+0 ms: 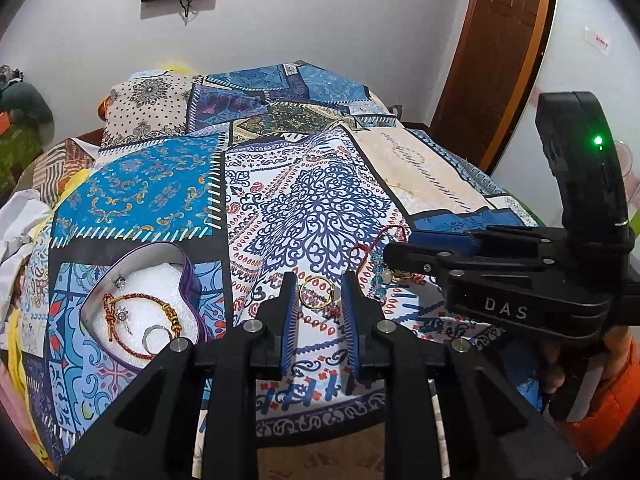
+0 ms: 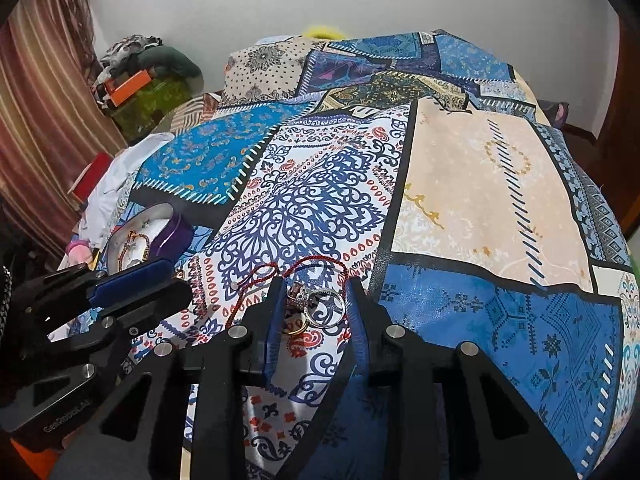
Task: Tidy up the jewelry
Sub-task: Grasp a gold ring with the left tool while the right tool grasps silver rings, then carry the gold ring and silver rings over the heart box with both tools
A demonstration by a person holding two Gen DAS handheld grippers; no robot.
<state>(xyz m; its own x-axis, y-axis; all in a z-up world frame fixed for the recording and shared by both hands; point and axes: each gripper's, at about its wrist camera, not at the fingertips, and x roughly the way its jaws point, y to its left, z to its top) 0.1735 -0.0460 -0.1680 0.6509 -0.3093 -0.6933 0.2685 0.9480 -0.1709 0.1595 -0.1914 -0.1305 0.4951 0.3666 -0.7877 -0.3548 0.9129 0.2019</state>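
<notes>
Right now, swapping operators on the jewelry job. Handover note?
Left claw: open, empty, jaws either side of a gold ring lying on the bedspread.
Right claw: open, empty, over a small pile of silver rings, with a gold ring at its near edge.
Heart-shaped tin, on the left: already holds a red braided bracelet, a silver ring and small stud-like pieces.
Loose on the bedspread: red cord, teal bead strand.
Left to do: move the rings, cord and beads into the tin.
</notes>
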